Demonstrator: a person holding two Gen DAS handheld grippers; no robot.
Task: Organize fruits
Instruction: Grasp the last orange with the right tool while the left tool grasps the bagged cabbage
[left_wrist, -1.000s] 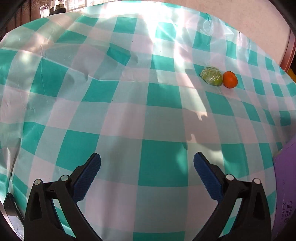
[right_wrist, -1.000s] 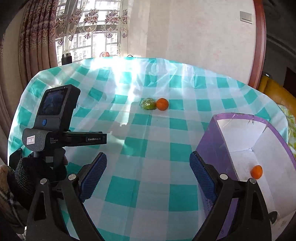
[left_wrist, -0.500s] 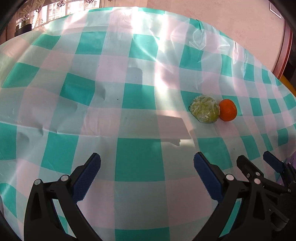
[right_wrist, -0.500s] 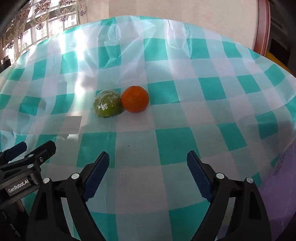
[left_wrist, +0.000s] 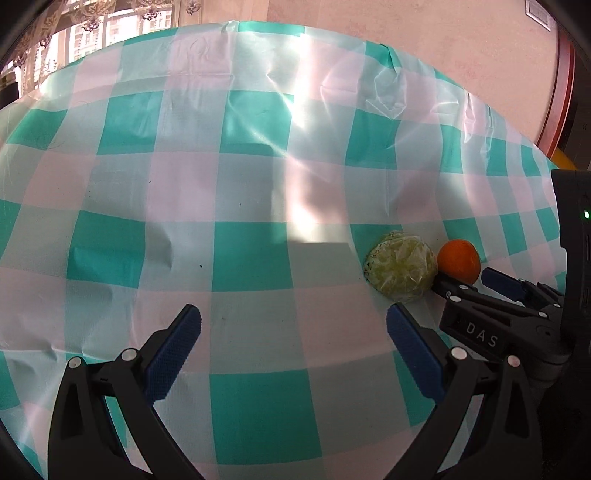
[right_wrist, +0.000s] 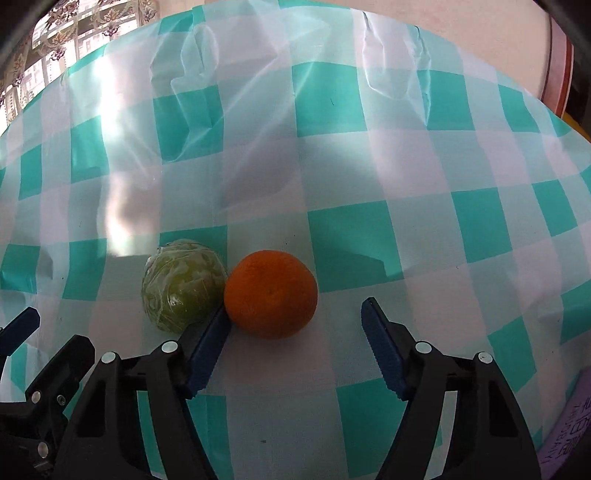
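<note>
An orange lies on the checked tablecloth, touching a green fruit wrapped in clear plastic on its left. My right gripper reaches down around the orange with its jaws closing. Its left pad sits at the orange's left side, wedged between the two fruits. The right pad is still apart from the orange. In the left wrist view, my left gripper stands open over bare cloth. The wrapped fruit and the orange lie just beyond its right finger.
A corner of a purple box shows at the lower right of the right wrist view. The teal and white cloth is wrinkled toward the far edge, with a wall behind. The two grippers are close side by side.
Both grippers have moved in toward the two fruits. The right gripper's jaws have narrowed and now flank the orange. The purple box has slid almost out of the right wrist view.
</note>
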